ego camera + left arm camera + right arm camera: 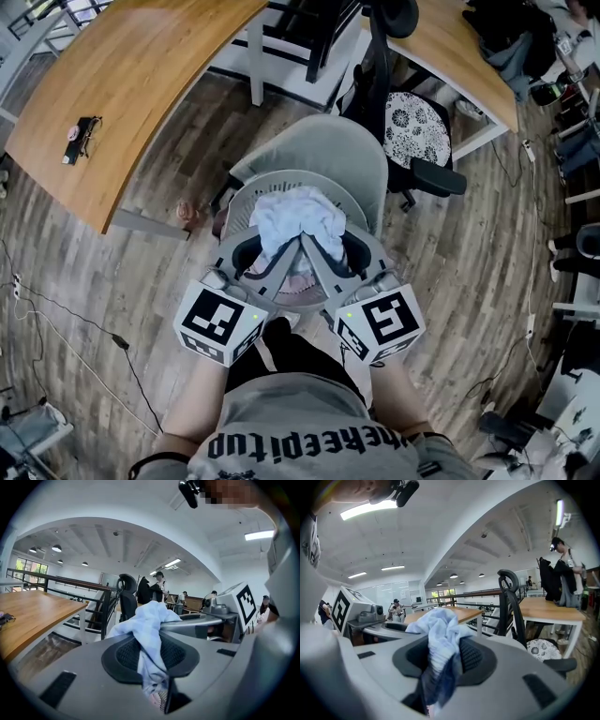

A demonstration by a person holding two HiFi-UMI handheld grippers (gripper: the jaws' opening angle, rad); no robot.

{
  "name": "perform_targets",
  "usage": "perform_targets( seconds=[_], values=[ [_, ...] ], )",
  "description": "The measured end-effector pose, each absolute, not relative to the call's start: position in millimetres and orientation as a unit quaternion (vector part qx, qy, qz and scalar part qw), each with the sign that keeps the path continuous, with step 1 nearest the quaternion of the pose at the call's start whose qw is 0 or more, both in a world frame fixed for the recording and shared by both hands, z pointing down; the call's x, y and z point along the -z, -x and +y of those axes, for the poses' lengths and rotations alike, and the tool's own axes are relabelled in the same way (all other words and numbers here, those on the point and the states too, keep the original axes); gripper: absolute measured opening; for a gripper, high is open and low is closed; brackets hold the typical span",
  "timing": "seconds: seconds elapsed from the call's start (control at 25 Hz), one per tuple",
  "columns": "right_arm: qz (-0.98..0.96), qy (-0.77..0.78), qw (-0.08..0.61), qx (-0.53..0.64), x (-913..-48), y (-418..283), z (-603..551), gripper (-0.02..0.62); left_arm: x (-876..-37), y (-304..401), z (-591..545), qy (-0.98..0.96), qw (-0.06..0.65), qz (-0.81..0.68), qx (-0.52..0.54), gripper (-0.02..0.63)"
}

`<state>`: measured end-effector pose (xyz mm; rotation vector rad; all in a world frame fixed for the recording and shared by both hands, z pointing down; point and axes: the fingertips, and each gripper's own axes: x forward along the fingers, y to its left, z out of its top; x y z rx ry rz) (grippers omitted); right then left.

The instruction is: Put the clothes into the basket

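A pale blue-and-white cloth [300,217] hangs bunched over the round grey slotted basket [240,201], held up from both sides. My left gripper [292,246] comes in from the lower left and is shut on the cloth's near edge. From the lower right, my right gripper [309,246] is shut on the same fold, its tip touching the left one. In the left gripper view the cloth [147,623] is pinched between the black pads of the left gripper [151,667]. In the right gripper view the cloth [440,632] drapes out of the right gripper [440,670]. Something pinkish lies inside the basket beneath the cloth.
A grey chair [328,150] stands just behind the basket. A black office chair with a patterned cushion [415,127] is at the upper right. A curved wooden desk [122,84] fills the upper left. Cables [112,337] trail over the wood floor at left.
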<state>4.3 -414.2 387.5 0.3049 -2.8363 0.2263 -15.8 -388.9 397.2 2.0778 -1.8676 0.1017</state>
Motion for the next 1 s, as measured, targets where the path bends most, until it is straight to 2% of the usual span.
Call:
perform_targets(
  seconds=[0.64,1.0],
  values=[
    [-0.97,-0.098,0.192,-0.113,-449.8,-0.6,-420.3,0.143,-457.8,18.7,-393.5,-0.716,0.24,-0.654,-0.042,0.097],
    [-0.964,-0.097,0.214,-0.128,-465.9,0.0,-421.5,0.149,-471.4,18.8,-393.5,-0.716,0.25,-0.649,-0.061,0.098]
  ],
)
